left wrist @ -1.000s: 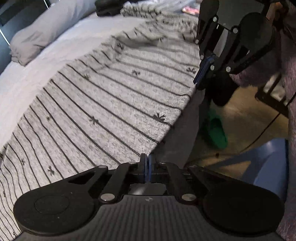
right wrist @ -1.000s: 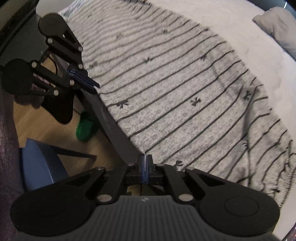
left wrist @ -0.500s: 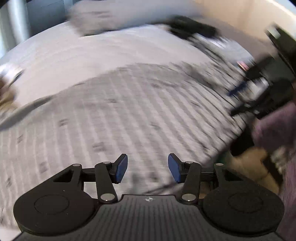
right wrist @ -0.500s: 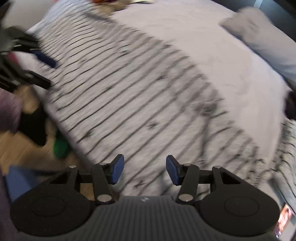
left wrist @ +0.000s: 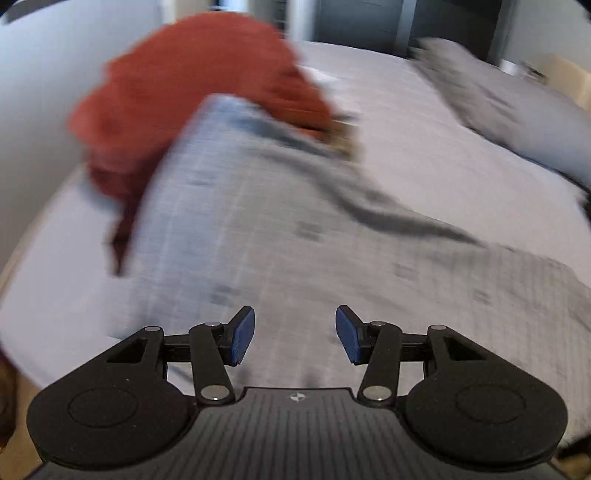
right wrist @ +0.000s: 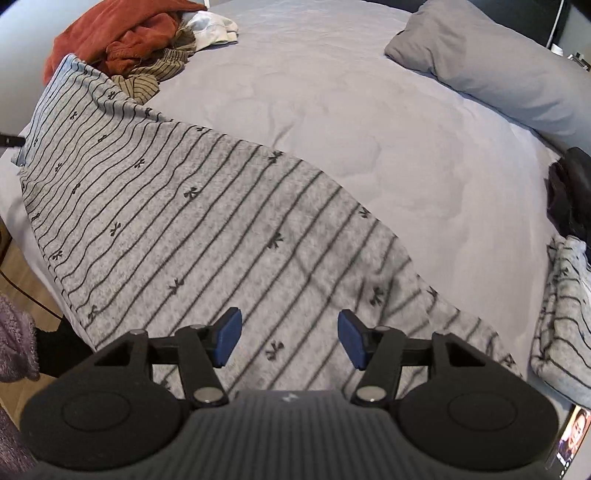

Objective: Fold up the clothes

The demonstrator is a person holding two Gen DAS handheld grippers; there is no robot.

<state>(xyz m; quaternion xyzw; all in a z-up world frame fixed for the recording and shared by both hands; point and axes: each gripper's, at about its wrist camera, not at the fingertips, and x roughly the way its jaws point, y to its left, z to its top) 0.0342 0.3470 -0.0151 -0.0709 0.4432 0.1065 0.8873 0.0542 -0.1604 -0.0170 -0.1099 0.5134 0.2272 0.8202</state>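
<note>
Beneath both parted tongs (right wrist: 290, 338), the striped garment (right wrist: 192, 206), flat.

It was a home bedroom: a bed (right wrist: 369, 110) under a grey cover carried a grey pillow (right wrist: 480, 55), a heap of rust-red laundry (right wrist: 122, 33) and a striped grey garment (right wrist: 192, 221), beside wooden flooring (right wrist: 22, 280).

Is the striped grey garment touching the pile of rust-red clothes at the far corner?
Touching. In the right wrist view the striped garment's far corner lies up against and partly over the rust-red pile, with no bedsheet showing between them.
</note>
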